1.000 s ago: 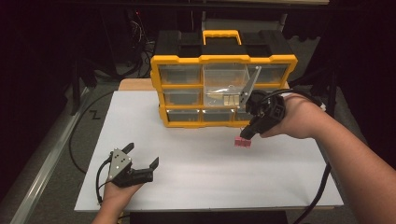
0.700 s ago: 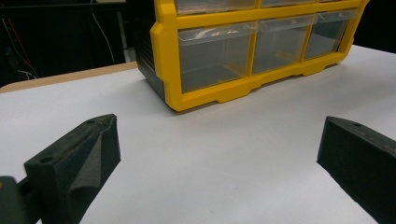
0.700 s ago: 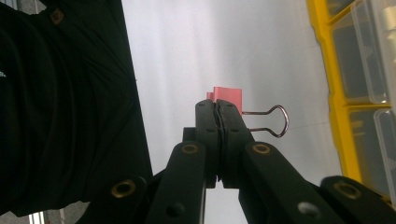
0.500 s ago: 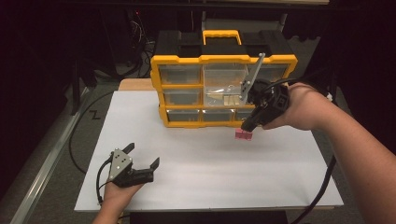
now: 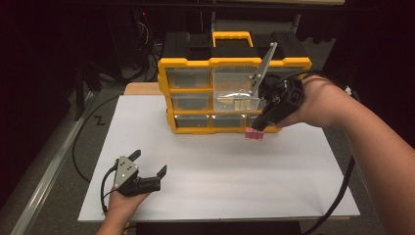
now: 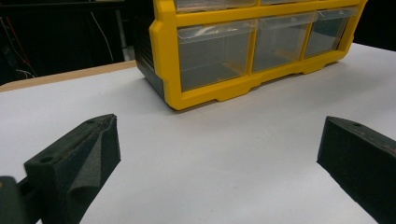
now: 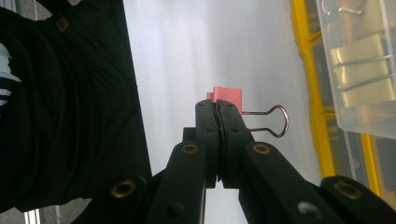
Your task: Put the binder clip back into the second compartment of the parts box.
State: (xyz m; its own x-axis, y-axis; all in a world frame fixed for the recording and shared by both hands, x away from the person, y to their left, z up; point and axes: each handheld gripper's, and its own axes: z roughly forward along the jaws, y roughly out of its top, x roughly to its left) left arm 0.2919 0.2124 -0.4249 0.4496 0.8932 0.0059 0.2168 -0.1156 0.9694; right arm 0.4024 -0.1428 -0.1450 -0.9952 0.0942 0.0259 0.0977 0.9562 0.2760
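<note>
Left gripper [image 5: 147,169]: nearest to me, low on the worktop [image 5: 205,171] at its near left. I see its fingers [image 6: 74,158] spread wide apart with nothing between them. I judge it is parked here on purpose, clear of the working side and facing the cabinet, ready to help if needed.

Worktop: a white sheet, bare between my two hands, which gives the right hand free room to carry.

Right gripper [image 5: 258,125]: farther out on the right, angled down toward the front of the cabinet. Its fingers [image 7: 208,121] are pressed together on one wire handle of the clip, so the clip body hangs free beyond the tips.

Pink binder clip [image 5: 254,135]: held above the worktop, just in front of the cabinet's bottom row at its right end. I think the grip by the handle is chosen so the body can drop cleanly when I let go.

Open drawer [image 5: 235,100]: the clear middle-row drawer stands pulled out, just above and beside the clip. Pale binder clips [image 7: 364,70] lie inside it, so I judge this is the place meant for the pink one.

Yellow drawer cabinet [image 5: 235,62]: at the far edge of the worktop, facing me, its other clear drawers pushed in.

Next move, my guess: lift a little higher and over the drawer's front wall before releasing.
</note>
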